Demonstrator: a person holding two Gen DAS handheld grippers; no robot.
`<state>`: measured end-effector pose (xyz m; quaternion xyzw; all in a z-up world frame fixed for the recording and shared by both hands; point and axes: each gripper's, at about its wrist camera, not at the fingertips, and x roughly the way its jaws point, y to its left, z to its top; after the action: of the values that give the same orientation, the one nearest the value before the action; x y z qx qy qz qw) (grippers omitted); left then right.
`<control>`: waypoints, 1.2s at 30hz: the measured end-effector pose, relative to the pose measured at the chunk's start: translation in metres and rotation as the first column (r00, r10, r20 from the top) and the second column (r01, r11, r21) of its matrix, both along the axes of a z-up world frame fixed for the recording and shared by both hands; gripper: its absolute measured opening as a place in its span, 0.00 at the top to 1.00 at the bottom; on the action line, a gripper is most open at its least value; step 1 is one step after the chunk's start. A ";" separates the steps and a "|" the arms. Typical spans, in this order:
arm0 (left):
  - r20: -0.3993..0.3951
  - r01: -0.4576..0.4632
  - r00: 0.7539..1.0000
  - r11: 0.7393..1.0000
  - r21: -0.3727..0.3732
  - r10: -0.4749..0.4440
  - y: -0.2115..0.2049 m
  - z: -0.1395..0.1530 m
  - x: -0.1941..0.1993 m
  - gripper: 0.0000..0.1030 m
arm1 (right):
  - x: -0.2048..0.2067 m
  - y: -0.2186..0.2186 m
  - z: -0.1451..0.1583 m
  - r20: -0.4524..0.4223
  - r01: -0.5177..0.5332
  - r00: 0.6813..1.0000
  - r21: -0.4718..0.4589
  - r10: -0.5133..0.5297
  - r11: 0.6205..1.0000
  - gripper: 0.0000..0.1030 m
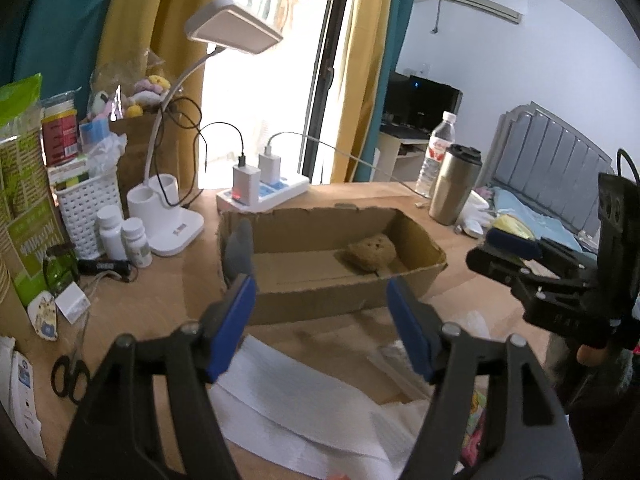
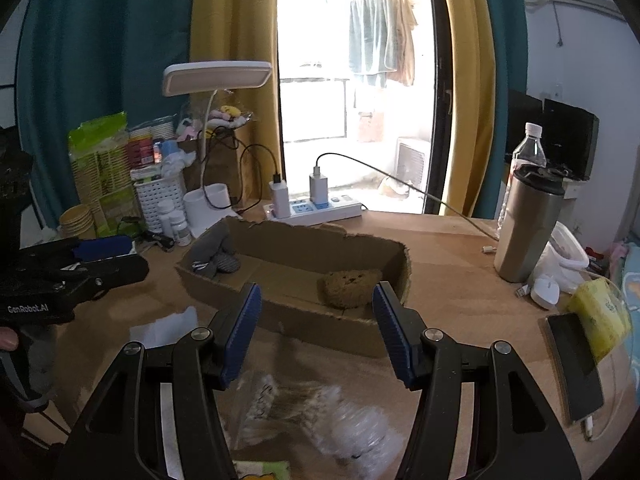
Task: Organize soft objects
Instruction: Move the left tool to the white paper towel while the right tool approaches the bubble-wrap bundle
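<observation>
Two soft items lie in the shallow cardboard box (image 2: 288, 276) on the wooden table (image 2: 452, 264): a grey sock (image 2: 214, 254) bunched in the left end and draped on its wall, and a brown plush toy (image 2: 348, 286) at the right end, well apart from the sock. Left gripper (image 1: 322, 320) stands with its blue pads wide apart and nothing between them, just in front of the box over white paper (image 1: 304, 408). Right gripper (image 2: 316, 330) is likewise spread and empty, above a clear plastic bag (image 2: 320, 420).
</observation>
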<state>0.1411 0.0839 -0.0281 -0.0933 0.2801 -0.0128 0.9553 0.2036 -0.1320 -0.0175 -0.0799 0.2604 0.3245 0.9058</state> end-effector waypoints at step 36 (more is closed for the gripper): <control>-0.244 0.059 0.968 0.998 -0.017 -0.062 -0.047 -0.077 -0.015 0.32 | -0.012 -0.047 -0.068 -0.150 0.064 0.986 -0.045 -0.070 0.997 0.40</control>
<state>0.1266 0.0372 -0.1051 -0.0903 0.3980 -0.0318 0.9124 0.1915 -0.1788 -0.0853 -0.0645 0.3372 0.2937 0.8921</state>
